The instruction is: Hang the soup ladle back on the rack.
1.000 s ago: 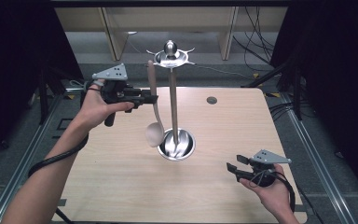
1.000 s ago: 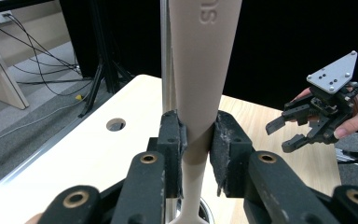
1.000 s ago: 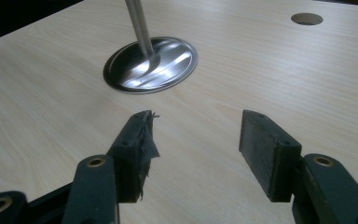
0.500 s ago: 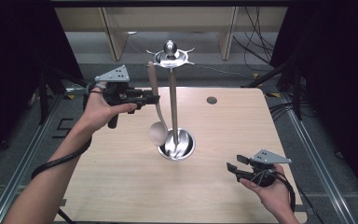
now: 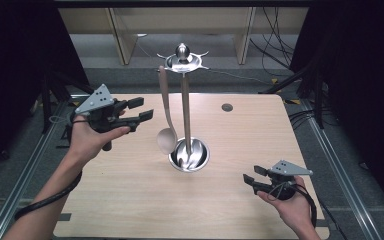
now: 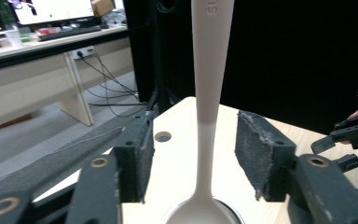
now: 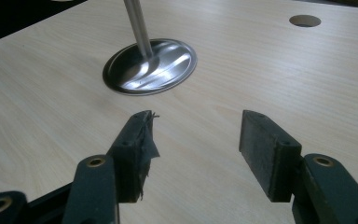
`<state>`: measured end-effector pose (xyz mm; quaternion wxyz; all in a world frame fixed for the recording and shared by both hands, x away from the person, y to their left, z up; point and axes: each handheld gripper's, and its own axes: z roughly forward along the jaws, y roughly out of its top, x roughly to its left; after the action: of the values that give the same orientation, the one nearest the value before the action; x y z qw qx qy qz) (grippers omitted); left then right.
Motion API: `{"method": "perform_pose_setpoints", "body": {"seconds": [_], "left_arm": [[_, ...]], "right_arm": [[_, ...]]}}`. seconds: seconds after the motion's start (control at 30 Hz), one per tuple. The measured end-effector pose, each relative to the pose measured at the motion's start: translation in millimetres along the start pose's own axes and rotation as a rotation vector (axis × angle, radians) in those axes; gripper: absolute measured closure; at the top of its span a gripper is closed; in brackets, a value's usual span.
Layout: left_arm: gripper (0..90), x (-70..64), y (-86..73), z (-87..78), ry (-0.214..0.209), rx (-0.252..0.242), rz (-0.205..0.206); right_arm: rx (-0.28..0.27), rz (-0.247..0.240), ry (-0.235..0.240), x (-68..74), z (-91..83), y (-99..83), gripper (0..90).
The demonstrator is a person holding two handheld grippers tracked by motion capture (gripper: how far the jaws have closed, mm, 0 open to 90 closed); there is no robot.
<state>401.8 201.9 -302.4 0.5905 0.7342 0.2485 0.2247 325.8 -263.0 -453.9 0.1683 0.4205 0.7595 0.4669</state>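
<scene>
Nearest the person, at the front right of the wooden desk (image 5: 130, 200), the right gripper (image 5: 252, 180) lies low over the bare wood in the person's right hand (image 5: 292, 210), its jaws spread apart with nothing between them. In the right gripper view those jaws point toward the round mirror-bright base (image 7: 150, 59) of the utensil stand (image 5: 186, 107), which sits well ahead of them near the middle of the desk.

Farther in, on the left, the left hand (image 5: 87, 140) holds the left gripper (image 5: 142, 109) raised above the desk, aimed toward the stand. Its jaws are released. In the left gripper view the handle of the hanging spoon (image 6: 208, 107) runs upright through the gap between the two pads (image 6: 254, 154), with clear space on either side, touching neither.

The spoon (image 5: 166, 117) hangs from the left side of the stand's top ring (image 5: 182, 61), its beige handle just beside the steel pole and its pale bowl lowest, just above the base's left edge.

Beyond the stand, a round cable hole (image 5: 226, 107) is set in the desk's far right part.
</scene>
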Motion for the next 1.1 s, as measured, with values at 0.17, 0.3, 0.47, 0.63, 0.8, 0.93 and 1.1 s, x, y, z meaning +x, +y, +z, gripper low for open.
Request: {"method": "perform_pose_setpoints", "body": {"seconds": [0.17,0.3,0.47,0.63,0.8,0.93,1.1], "left_arm": [[37.4,-5.6,-10.4,-13.3,0.056,-0.003,0.020],[35.2,-9.9,-20.8,-20.3,0.076,-0.001,0.013],[34.8,-16.4,-35.6,-27.7,0.086,0.010,0.001],[34.4,-20.8,-51.4,-33.9,0.118,0.021,0.017],[34.3,-23.2,-69.1,-40.5,0.133,0.024,-0.002],[34.1,-24.1,-88.6,-43.6,0.157,0.052,-0.009],[32.7,-22.3,-121.9,-43.5,0.182,0.113,-0.046]], "right_arm": [[0.018,0.038,0.004,2.0,-1.0,-0.1,45.0],[0.015,0.028,0.006,1.5,-0.6,-0.3,45.1],[0.013,0.020,0.006,1.1,-0.3,-0.2,45.0],[0.013,0.020,0.007,1.2,-0.4,-0.2,45.0],[0.023,0.027,0.009,1.7,-1.0,0.1,45.0],[0.023,0.027,0.009,1.8,-1.0,0.1,45.0],[0.003,-0.017,0.003,-0.7,0.5,-0.2,45.0]]}}
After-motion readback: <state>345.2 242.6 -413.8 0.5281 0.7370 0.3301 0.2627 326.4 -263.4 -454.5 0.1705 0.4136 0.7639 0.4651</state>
